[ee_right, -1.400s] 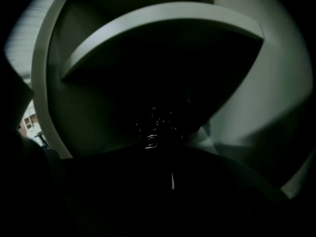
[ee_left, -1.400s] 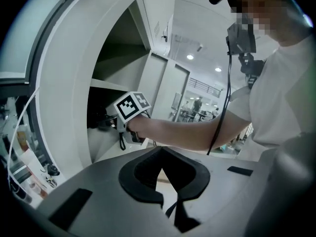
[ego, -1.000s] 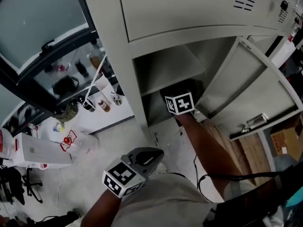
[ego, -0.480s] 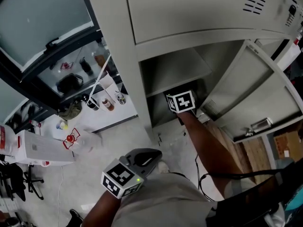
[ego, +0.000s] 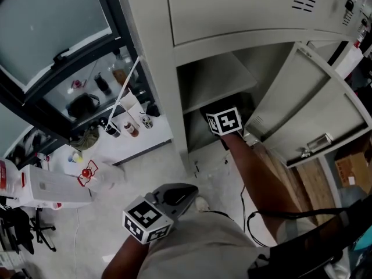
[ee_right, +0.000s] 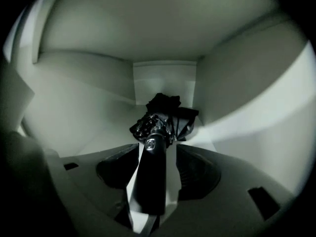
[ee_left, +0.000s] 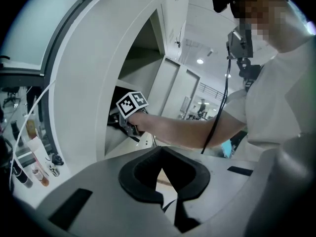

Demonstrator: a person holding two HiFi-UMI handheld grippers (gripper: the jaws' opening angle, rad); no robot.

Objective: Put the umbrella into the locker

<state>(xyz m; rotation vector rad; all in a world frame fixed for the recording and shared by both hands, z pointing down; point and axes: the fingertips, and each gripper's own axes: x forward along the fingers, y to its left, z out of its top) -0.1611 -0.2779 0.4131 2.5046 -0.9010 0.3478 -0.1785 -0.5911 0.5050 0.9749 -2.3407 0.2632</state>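
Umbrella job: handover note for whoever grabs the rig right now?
Right gripper: inside the lower compartment of the locker. Its jaws have just opened; the umbrella handle sits between them, pads clear of it.
Left gripper: shut, empty, outside the locker.
Umbrella: in the compartment, canopy toward the back wall.
Done: umbrella placed and released.
To do: draw the right gripper out; the locker door is open, so close it if wanted.
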